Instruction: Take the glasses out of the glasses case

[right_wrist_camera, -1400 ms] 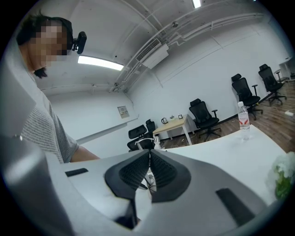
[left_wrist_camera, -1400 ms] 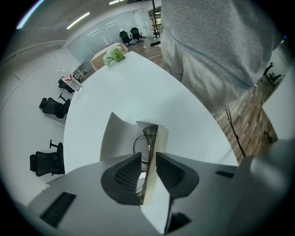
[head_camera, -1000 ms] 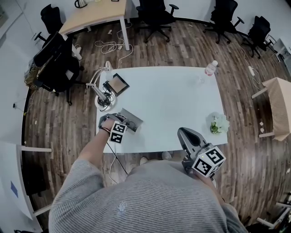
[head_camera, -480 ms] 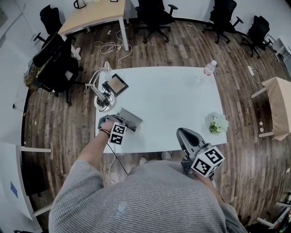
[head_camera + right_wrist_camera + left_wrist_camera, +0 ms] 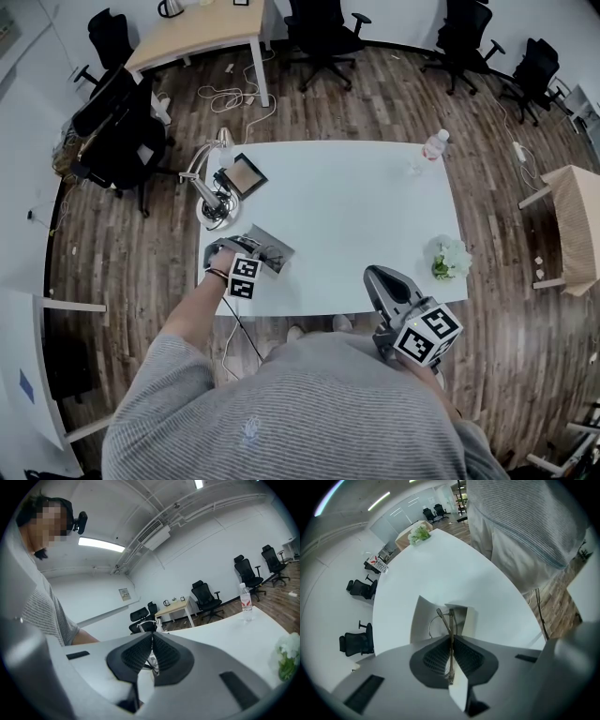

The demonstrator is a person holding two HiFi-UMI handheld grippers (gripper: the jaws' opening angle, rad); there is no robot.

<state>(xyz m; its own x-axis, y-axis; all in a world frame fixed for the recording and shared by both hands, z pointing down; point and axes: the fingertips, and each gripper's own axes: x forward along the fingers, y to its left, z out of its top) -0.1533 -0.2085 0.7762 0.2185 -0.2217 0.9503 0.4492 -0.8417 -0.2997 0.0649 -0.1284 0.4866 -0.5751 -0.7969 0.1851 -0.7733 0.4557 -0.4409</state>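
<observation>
The grey glasses case (image 5: 277, 249) lies open near the white table's front left corner. My left gripper (image 5: 242, 255) points steeply down into it. In the left gripper view the left gripper (image 5: 451, 638) has just been closing, and its jaws now pinch the thin metal frame of the glasses (image 5: 450, 620). One round lens rim curves out to the left, over the open case (image 5: 423, 617). My right gripper (image 5: 379, 277) is held in front of the person's body at the table's near edge. Its jaws are shut with nothing between them (image 5: 152, 637).
On the table (image 5: 356, 206) stand a desk lamp (image 5: 210, 178) and a small framed board (image 5: 247, 173) at the back left. A water bottle (image 5: 431, 145) is at the back right and a bunch of flowers (image 5: 450, 255) at the right front. Office chairs stand around the table.
</observation>
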